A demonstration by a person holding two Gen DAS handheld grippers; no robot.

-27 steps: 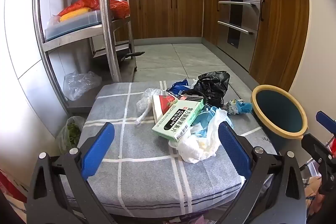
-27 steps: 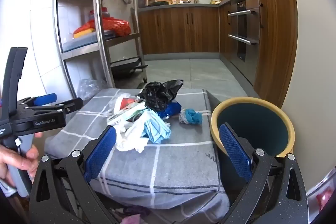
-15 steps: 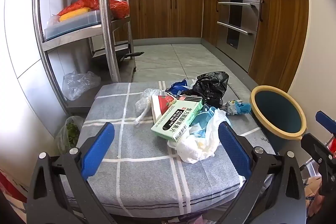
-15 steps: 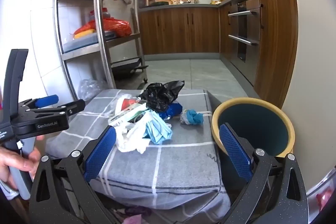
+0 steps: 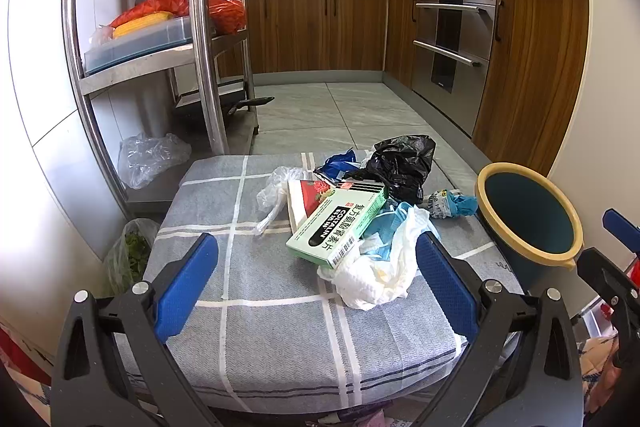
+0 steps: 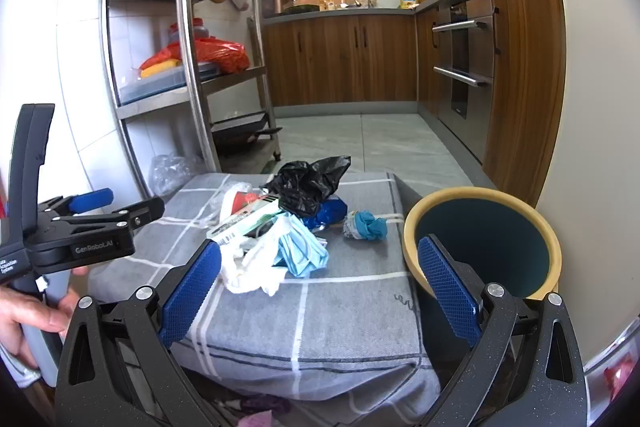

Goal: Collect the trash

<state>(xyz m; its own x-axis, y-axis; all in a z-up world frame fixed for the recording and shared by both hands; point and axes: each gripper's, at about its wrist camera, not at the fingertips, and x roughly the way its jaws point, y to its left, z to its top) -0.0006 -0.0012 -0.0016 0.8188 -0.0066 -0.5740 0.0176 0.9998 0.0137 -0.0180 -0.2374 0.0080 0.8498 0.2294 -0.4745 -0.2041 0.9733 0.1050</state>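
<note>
A grey cushion (image 5: 280,307) with white check lines fills the lower middle of the frame. On its far right part lies a heap: a green medicine box (image 5: 340,227), white crumpled plastic (image 5: 380,275), a black bag (image 5: 400,163) and a blue wad (image 5: 456,205). A clear bag (image 5: 276,191) lies just left of the box.

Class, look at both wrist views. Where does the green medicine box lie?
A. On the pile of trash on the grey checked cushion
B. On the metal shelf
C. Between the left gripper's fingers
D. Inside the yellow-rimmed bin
A: the green medicine box rests on the trash pile atop the grey checked cushion, outside the bin.
</note>
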